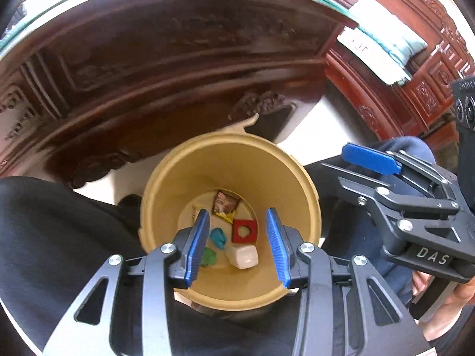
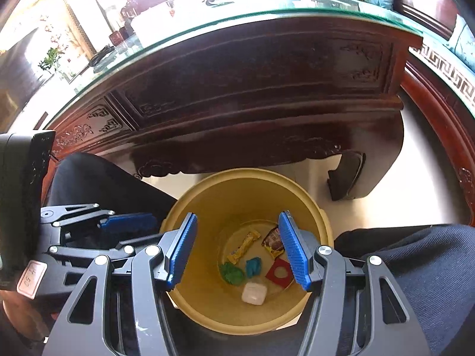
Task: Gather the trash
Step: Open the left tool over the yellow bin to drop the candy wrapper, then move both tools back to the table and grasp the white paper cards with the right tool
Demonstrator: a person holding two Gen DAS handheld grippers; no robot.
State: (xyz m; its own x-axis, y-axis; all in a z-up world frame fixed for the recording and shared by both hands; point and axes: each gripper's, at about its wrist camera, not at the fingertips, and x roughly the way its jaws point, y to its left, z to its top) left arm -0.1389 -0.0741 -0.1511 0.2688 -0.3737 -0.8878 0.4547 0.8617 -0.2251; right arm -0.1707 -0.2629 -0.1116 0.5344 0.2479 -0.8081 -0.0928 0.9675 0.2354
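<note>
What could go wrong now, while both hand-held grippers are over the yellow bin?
1. The left hand-held gripper and the right hand-held gripper hang close together above the yellow bin, both empty; they might knock each other when lifted away.
2. The bin stands between the person's knees, so a leg shift could tip it.
3. The carved table edge is near; a quick rise might hit it.

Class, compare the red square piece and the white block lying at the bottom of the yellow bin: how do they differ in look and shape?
The red square piece is flat with a round hole through its middle; the white block is chunky and solid, with rounded corners. The red piece is vivid red; the white block is pale and glossy. The white block lies nearer the camera, the red piece beside the brown wrapper. Both rest loose on the floor of the yellow bin, gripped by nothing.
</note>
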